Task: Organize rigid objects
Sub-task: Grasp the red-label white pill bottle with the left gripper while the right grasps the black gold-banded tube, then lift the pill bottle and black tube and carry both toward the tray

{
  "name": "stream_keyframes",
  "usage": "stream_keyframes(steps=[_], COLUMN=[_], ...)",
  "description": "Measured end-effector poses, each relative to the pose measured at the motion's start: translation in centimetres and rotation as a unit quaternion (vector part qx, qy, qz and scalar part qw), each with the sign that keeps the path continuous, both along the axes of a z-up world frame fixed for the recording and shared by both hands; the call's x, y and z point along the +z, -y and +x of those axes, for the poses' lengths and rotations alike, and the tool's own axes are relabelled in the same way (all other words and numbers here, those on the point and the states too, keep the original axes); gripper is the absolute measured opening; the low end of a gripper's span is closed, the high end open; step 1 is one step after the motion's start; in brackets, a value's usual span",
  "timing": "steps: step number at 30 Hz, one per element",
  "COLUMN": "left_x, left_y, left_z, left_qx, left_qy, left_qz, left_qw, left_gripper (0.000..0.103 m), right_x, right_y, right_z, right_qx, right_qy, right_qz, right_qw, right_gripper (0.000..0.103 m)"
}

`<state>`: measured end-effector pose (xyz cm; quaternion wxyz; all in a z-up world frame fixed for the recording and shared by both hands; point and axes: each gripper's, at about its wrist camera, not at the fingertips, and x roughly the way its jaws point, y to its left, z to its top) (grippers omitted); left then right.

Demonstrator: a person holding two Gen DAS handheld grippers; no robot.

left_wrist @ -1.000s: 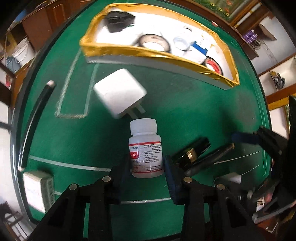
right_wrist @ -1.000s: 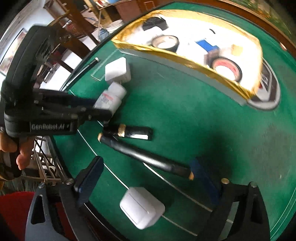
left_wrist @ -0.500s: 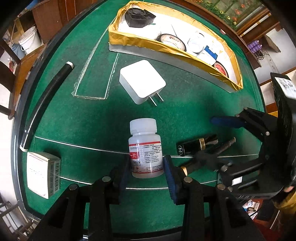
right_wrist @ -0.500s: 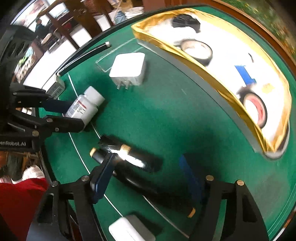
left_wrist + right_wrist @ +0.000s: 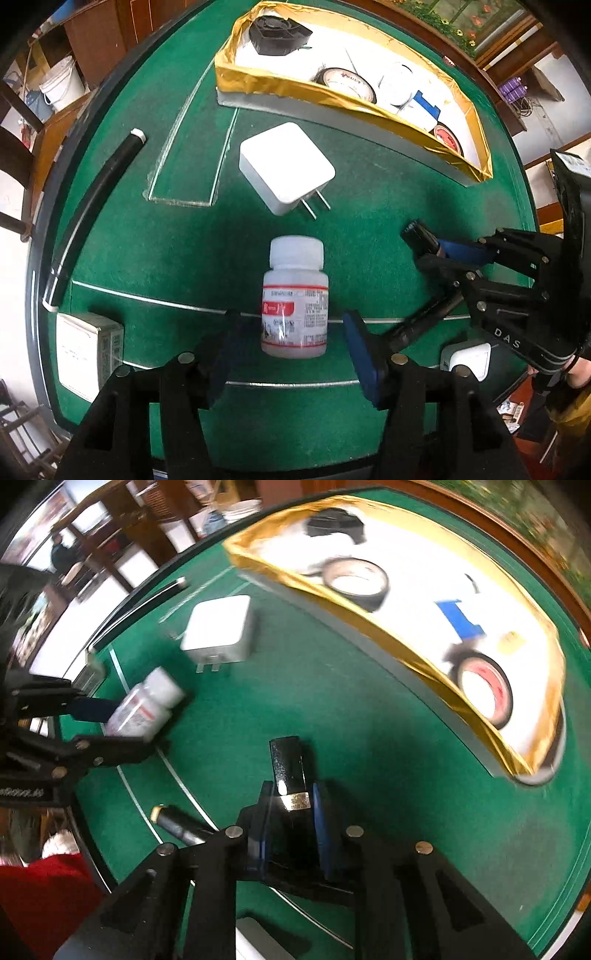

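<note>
Right gripper [image 5: 290,827] pinches the black lipstick tube [image 5: 288,771] above the green desk [image 5: 332,701]. Left gripper [image 5: 291,339] is spread around the white pill bottle [image 5: 295,299], its pads apart from it, near the white charger [image 5: 286,168].

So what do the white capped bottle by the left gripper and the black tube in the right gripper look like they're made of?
The white capped bottle looks like translucent matte plastic: milky walls, a dull cap, a glossy printed label. The black tube with the metallic band looks like glossy hard plastic or lacquered metal: sharp highlights and a mirror-like band. The right gripper clamps it; the left gripper is open.
</note>
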<state>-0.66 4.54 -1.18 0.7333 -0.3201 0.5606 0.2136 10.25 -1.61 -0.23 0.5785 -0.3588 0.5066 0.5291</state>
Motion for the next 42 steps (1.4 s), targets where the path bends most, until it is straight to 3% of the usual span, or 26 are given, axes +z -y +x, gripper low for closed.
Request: stream_keyframes(steps=[4,5,7,19,42], left_x=[-0.4,-0.6,-0.6,0.4,4.4], left_y=[-0.2,-0.2,0.0,-0.5,-1.1], left_z=[0.7,0.7,0.9,0.0,2.6], left_qx=[-0.002,0.0,-0.002,0.016,0.005], left_qy=[-0.009,-0.013,-0.012,0.013,0.066], left_qz=[0.013,0.016,0.021,0.015,0.021], left_qw=[0.9999,0.9998,0.9997,0.9997,0.9976], left_gripper=[0.059,0.048,0.037,0.037,0.037], right_x=[0.0,-0.1,-0.1,0.1,6.1], right_y=[0.2,0.3,0.4,0.4,2.4], right_z=[-0.1,-0.1,0.1,-0.8,3.4], right_qx=[-0.005,-0.005,-0.007,-0.025,-0.093], right_qy=[0.005,0.008,0.011,0.014,0.011], right_qz=[0.0,-0.001,-0.002,0.013,0.085], right_qw=[1.0,1.0,1.0,1.0,0.992], right_gripper=[0.019,0.019,0.019,0.018,0.018])
